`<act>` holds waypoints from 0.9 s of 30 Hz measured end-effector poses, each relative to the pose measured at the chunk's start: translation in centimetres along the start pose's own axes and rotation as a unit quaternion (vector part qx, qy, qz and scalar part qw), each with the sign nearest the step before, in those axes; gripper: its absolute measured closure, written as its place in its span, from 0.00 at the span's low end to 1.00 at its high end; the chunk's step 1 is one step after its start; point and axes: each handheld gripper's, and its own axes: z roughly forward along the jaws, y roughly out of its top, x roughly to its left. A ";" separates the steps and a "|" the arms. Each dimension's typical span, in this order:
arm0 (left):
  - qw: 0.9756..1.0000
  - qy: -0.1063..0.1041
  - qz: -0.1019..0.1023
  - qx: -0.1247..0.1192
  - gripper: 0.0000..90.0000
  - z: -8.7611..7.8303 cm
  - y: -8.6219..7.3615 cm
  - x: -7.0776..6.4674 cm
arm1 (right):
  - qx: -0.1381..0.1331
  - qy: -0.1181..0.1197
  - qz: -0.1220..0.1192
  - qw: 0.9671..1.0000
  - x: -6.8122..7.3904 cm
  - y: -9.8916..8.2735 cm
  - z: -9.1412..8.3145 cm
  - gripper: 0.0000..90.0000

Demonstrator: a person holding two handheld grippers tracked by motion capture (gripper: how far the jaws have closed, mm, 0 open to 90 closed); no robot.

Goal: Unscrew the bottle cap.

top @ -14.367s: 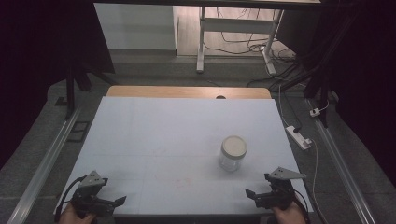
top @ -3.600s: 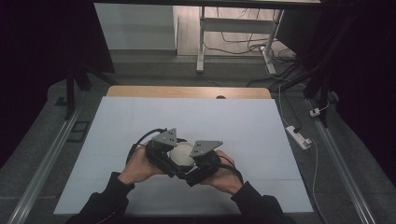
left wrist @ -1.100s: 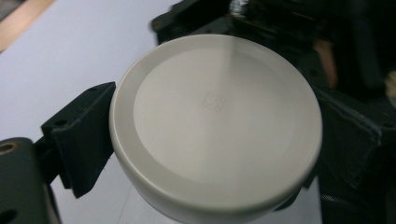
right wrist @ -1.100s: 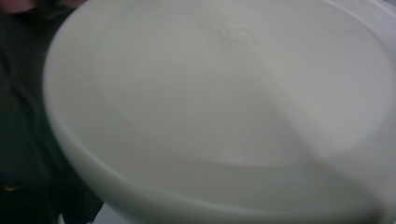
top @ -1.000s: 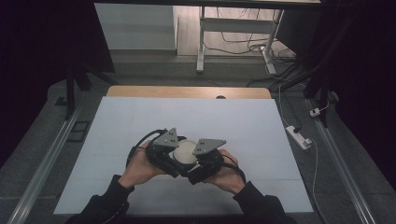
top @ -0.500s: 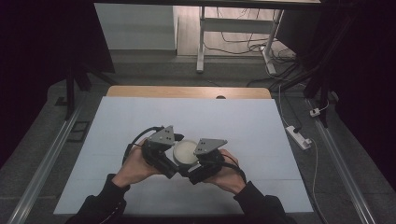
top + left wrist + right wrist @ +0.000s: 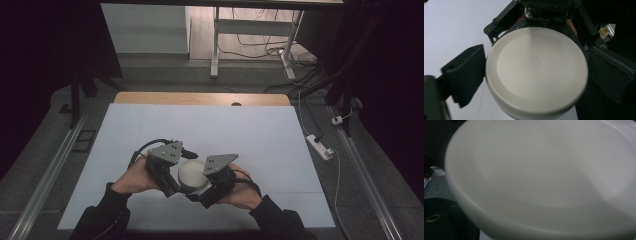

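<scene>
So the jar with the white lid (image 7: 191,172) sits on the counter (image 7: 250,130) around 6 o'clock, near the front edge. Left tongs (image 7: 172,182) are clamped on the lid (image 7: 536,70) from 9 o'clock, a jaw on each side. Right tongs (image 7: 202,192) crowd in from 3 o'clock; can't tell if they're gripping.

Both forearms wear dark long sleeves (image 7: 100,220), and each hand grips a black gripper, the left gripper (image 7: 172,182) and right gripper (image 7: 200,192) alike topped by a grey three-cornered plate dotted with small holes, trailing a black cable, with blocky matte black jaws bearing brass-coloured screws.
</scene>
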 end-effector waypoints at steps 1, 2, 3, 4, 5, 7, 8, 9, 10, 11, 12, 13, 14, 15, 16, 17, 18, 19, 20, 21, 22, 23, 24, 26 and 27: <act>1.000 -0.001 0.005 0.000 0.08 0.0 0.0 -0.1 | 0.001 0.001 -0.002 1.000 0.1 0.0 0.0 0.07; 1.000 -0.002 0.007 0.000 0.08 0.0 -0.1 -0.1 | 0.000 0.004 -0.004 1.000 0.1 0.1 0.0 0.07; 1.000 -0.001 0.007 0.000 0.08 0.0 -0.1 -0.1 | 0.001 0.004 -0.004 1.000 0.2 0.1 0.0 0.07; 1.000 0.003 0.004 -0.001 0.08 0.1 -0.1 -0.1 | 0.002 0.002 -0.002 1.000 0.2 0.1 0.1 0.07; 1.000 0.009 0.002 0.000 0.09 0.2 -0.1 -0.1 | 0.004 -0.002 -0.001 1.000 0.2 0.1 0.1 0.07; 1.000 0.023 -0.009 0.001 0.09 0.5 0.0 -0.1 | 0.009 -0.014 -0.001 1.000 0.1 0.1 0.2 0.07; 0.999 0.031 -0.017 0.003 0.09 0.6 0.0 -0.1 | 0.010 -0.021 0.003 1.000 0.0 0.0 0.2 0.07; 0.999 0.040 -0.024 0.002 0.09 0.8 0.1 0.0 | 0.011 -0.027 0.005 1.000 -0.1 0.0 0.2 0.07; 0.998 0.049 -0.035 0.002 0.09 0.9 0.1 0.0 | 0.011 -0.034 0.008 0.999 -0.2 -0.1 0.2 0.07; 0.997 0.058 -0.045 0.003 0.09 1.0 0.2 0.1 | 0.013 -0.041 0.012 0.999 -0.3 -0.1 0.2 0.07; 0.996 0.069 -0.057 0.002 0.09 1.1 0.2 0.2 | 0.015 -0.051 0.017 0.998 -0.4 -0.2 0.2 0.07; 0.994 0.080 -0.069 0.001 0.09 1.3 0.3 0.2 | 0.015 -0.060 0.022 0.998 -0.5 -0.2 0.2 0.07; 0.993 0.089 -0.076 0.003 0.09 1.4 0.4 0.3 | 0.015 -0.068 0.024 0.997 -0.6 -0.2 0.2 0.07; 0.991 0.100 -0.085 0.003 0.09 1.5 0.5 0.3 | 0.013 -0.074 0.033 0.997 -0.7 -0.3 0.2 0.07; 0.989 0.111 -0.093 0.004 0.09 1.7 0.6 0.2 | 0.013 -0.083 0.038 0.996 -0.8 -0.3 0.3 0.07; 0.988 0.120 -0.100 0.005 0.09 1.9 0.6 0.2 | 0.015 -0.093 0.043 0.995 -0.9 -0.3 0.3 0.07; 0.986 0.128 -0.106 0.007 0.09 2.0 0.7 0.2 | 0.017 -0.102 0.044 0.994 -0.9 -0.3 0.3 0.07; 0.984 0.136 -0.112 0.006 0.09 2.2 0.7 0.2 | 0.018 -0.110 0.046 0.993 -1.0 -0.4 0.3 0.07; 0.983 0.141 -0.115 0.006 0.09 2.3 0.8 0.2 | 0.018 -0.115 0.051 0.992 -1.0 -0.4 0.4 0.07; 0.982 0.146 -0.118 0.006 0.09 2.4 0.8 0.2 | 0.019 -0.119 0.054 0.991 -1.1 -0.5 0.4 0.07; 0.982 0.147 -0.121 0.005 0.09 2.5 0.7 0.3 | 0.019 -0.122 0.057 0.991 -1.1 -0.5 0.5 0.07; 0.982 0.148 -0.122 0.005 0.09 2.5 0.7 0.3 | 0.019 -0.123 0.057 0.991 -1.2 -0.5 0.5 0.07; 0.981 0.149 -0.122 0.003 0.09 2.5 0.7 0.3 | 0.018 -0.123 0.058 0.991 -1.2 -0.6 0.5 0.07; 0.981 0.150 -0.122 0.000 0.09 2.5 0.8 0.2 | 0.017 -0.124 0.056 0.991 -1.3 -0.6 0.4 0.07; 0.981 0.152 -0.119 0.000 0.10 2.4 0.8 0.2 | 0.016 -0.124 0.058 0.990 -1.3 -0.6 0.4 0.07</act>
